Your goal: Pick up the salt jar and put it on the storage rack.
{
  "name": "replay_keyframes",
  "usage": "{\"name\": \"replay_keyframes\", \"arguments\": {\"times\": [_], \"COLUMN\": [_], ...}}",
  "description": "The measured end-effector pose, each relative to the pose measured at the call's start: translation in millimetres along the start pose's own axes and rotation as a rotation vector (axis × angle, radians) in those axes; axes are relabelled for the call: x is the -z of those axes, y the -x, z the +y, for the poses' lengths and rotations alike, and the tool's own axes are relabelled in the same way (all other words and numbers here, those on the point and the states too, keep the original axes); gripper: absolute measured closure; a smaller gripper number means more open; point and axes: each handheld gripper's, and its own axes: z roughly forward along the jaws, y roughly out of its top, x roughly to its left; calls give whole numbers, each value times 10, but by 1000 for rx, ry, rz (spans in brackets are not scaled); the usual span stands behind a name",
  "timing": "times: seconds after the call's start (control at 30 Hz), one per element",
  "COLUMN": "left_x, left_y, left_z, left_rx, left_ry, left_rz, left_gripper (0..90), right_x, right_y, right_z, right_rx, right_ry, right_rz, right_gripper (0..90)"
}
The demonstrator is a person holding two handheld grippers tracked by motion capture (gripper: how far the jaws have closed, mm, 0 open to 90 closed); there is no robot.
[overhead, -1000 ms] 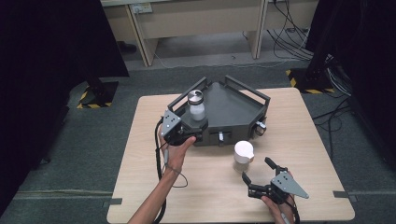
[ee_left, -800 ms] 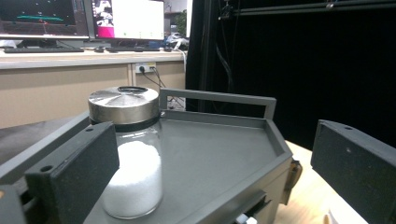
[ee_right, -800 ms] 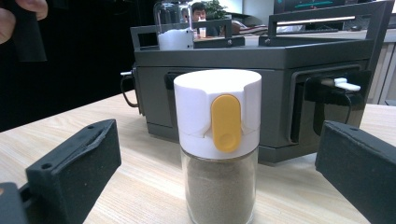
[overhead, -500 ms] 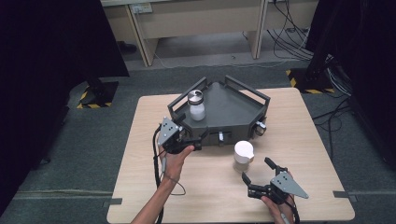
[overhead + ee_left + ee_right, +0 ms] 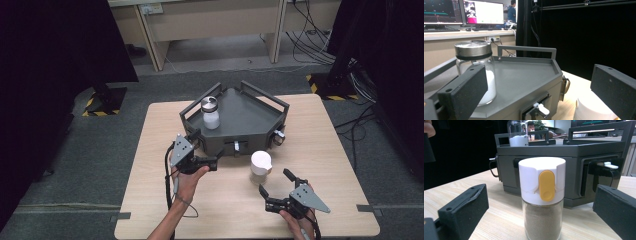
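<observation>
A glass jar [image 5: 210,112] with a metal lid and white powder stands upright at the left of the grey tray [image 5: 250,117]. My left gripper [image 5: 205,149] is open just in front of the tray's left front wall, apart from the jar. In the left gripper view the jar [image 5: 475,70] rises behind the left jaw of the open gripper [image 5: 539,75]. A white-capped shaker [image 5: 261,162] of brown powder stands on the table in front of the tray. My right gripper [image 5: 275,182] is open right before it. In the right gripper view the shaker [image 5: 542,195] stands between the jaws, untouched.
The tray's front walls carry latches [image 5: 607,165] and raised handle bars [image 5: 526,48]. The wooden table [image 5: 150,150] has free room to the left and right of the tray. A desk with monitors [image 5: 482,12] stands behind; dark curtains flank the table.
My left gripper has let go of the glass jar and drawn back off the tray toward the person. The jar stays on the tray. The right gripper has not moved.
</observation>
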Motion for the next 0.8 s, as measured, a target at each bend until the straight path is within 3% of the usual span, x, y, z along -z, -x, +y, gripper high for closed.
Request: {"name": "replay_keyframes", "arguments": {"times": [0.8], "left_x": [210], "left_y": [57], "left_z": [-307], "left_rx": [6], "left_ry": [-9], "left_rz": [-14], "left_gripper": [3], "right_x": [-6], "right_y": [-6], "right_z": [-6], "right_rx": [3], "right_ry": [-1], "right_rz": [3], "right_gripper": [3]}}
